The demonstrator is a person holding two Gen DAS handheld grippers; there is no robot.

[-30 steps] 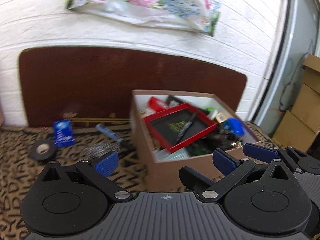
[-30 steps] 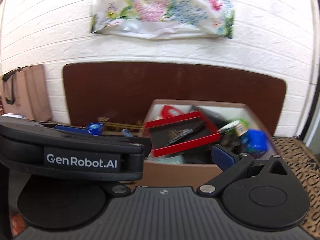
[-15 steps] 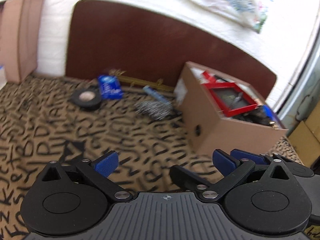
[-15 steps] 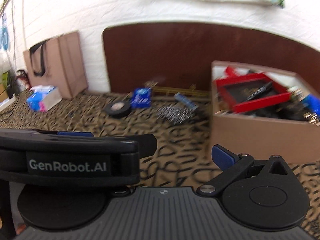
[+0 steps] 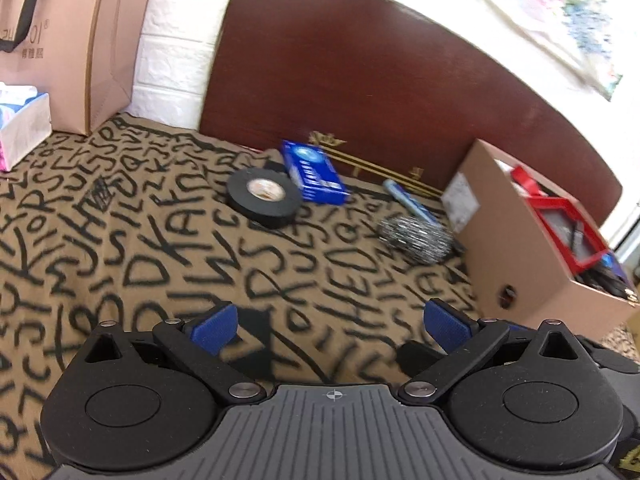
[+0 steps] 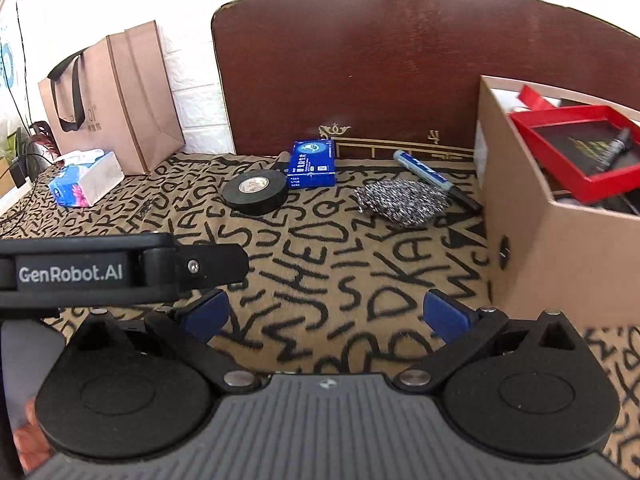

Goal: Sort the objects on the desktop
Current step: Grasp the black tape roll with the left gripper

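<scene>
Right wrist view: both tools – left tool (image 5: 330, 322), right tool (image 6: 324, 312) – spread, empty; tape roll (image 6: 255, 192), blue box (image 6: 312, 163), steel scourer (image 6: 402, 202) far, cardboard box (image 6: 560, 240) right.

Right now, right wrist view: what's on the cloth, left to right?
tissue pack → paper bag → black tape roll → blue box → steel scourer → cardboard box

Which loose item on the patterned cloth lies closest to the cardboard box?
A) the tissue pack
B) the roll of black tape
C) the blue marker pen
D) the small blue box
C: the blue marker pen lies with its dark tip almost at the cardboard box wall, nearer than the steel wool scrubber, black tape or small blue box.
</scene>
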